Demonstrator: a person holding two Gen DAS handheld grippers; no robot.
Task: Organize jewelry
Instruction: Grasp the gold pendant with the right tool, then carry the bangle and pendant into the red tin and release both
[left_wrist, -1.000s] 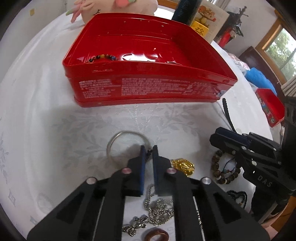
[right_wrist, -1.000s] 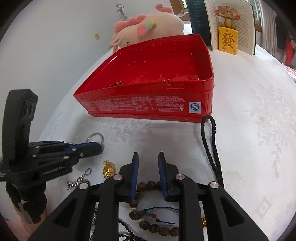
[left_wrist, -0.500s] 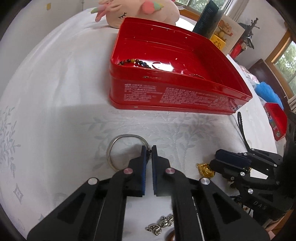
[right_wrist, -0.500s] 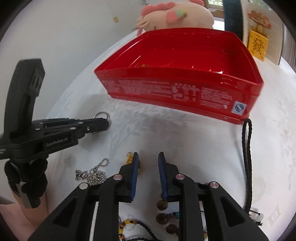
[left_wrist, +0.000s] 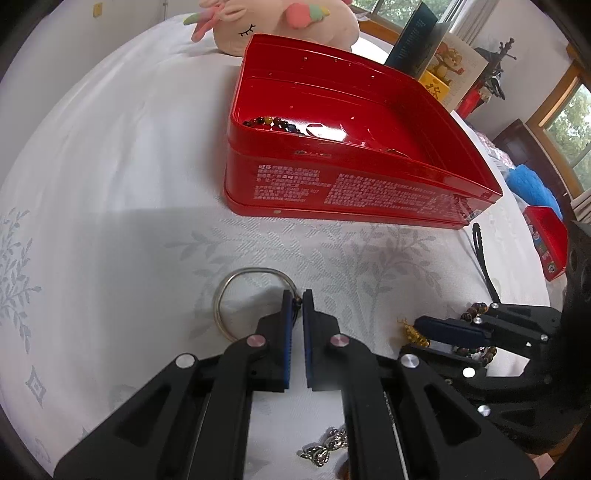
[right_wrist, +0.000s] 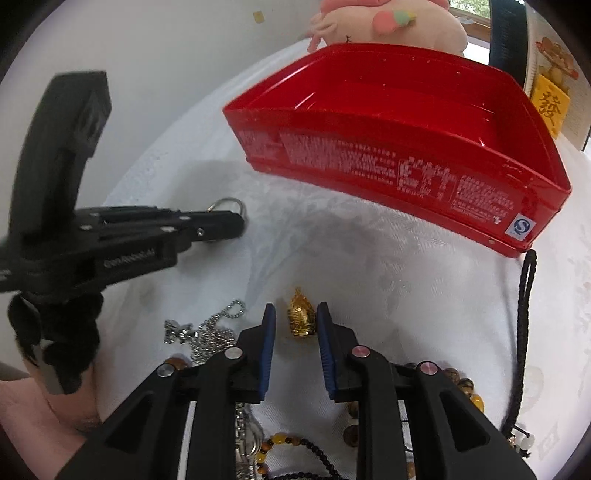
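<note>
The glossy red metal tin shone with window glare on its smooth walls, white print along its side. The white woven tablecloth on the table looked matt, with a raised leaf pattern. The thin silver metal bangle gleamed smoothly. The left tongs and right tongs were matt black plastic with ribbed blue pads and bright metal rivets. The shiny gold-coloured pendant looked polished. The silver ball chain glittered. The pink plush toy was soft, fuzzy cloth. The braided black cord looked rough.
</note>
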